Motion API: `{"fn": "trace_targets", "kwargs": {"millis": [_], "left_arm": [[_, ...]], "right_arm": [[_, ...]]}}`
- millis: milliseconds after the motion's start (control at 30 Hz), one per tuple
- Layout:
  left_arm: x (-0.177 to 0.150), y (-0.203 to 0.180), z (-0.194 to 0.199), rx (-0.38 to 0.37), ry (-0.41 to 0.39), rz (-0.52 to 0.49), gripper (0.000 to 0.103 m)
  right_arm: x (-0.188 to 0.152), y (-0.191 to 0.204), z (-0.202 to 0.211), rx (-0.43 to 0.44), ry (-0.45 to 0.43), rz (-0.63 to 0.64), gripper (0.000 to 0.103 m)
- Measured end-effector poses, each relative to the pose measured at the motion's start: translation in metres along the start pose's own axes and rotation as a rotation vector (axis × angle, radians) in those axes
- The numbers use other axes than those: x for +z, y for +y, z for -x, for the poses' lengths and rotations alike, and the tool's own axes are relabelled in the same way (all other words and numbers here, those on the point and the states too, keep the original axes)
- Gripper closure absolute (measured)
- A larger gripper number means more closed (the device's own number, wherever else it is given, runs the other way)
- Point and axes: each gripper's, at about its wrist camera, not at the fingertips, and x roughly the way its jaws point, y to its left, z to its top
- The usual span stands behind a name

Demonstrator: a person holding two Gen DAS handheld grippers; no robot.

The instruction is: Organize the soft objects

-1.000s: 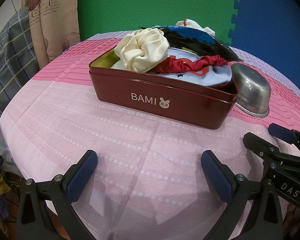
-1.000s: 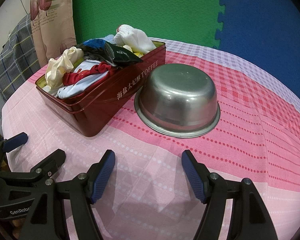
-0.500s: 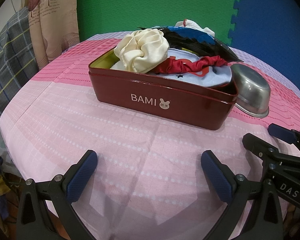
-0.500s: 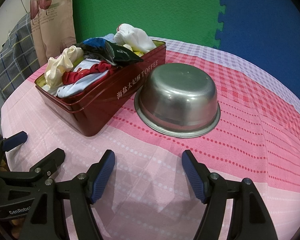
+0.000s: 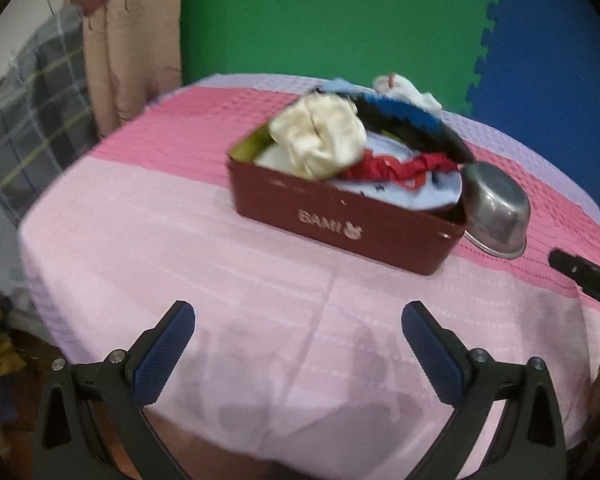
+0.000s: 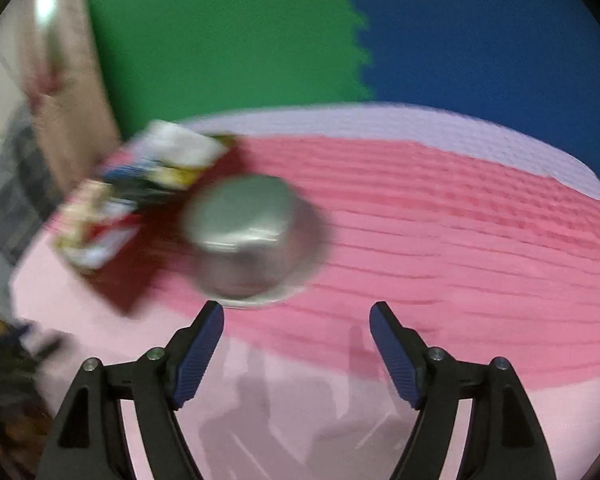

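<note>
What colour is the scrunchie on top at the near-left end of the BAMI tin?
Cream scrunchie, clearest in the left wrist view.

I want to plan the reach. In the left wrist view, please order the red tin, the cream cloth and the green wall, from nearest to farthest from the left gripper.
1. Red tin, on the table ahead of the left gripper.
2. Cream cloth, inside the tin's left end.
3. Green wall, behind the table.
</note>
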Motion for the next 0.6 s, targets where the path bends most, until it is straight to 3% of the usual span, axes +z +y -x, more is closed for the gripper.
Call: {"fn": "trace_targets", "kwargs": {"millis": [100, 167, 233, 267, 433, 600], "left_arm": [[0.002, 0.002, 0.02, 0.045, -0.001, 0.02, 0.001], [0.001, 0.004, 0.029, 0.063, 0.002, 0.03, 0.001], [0.0, 0.005, 0.032, 0.074, 0.007, 0.02, 0.001], [-0.001, 0.006, 0.033, 0.077, 0.014, 0.013, 0.001], [0.002, 0.01, 0.037, 0.094, 0.003, 0.0, 0.0], [0.004, 0.024, 0.032, 0.093, 0.026, 0.029, 0.001]], "right_arm": [[-0.002, -0.072, -0.011, -0.152, 0.057, -0.08, 0.025], [0.0, -0.119, -0.003, -0.211, 0.015, -0.121, 0.025], [0.007, -0.162, -0.008, -0.329, 0.057, -0.142, 0.02], [0.01, -0.182, -0.008, -0.295, 0.051, -0.178, 0.017], [0.026, -0.263, -0.018, -0.361, 0.053, -0.283, 0.0], [0.032, -0.274, -0.025, -0.368, 0.054, -0.277, 0.0]]}}
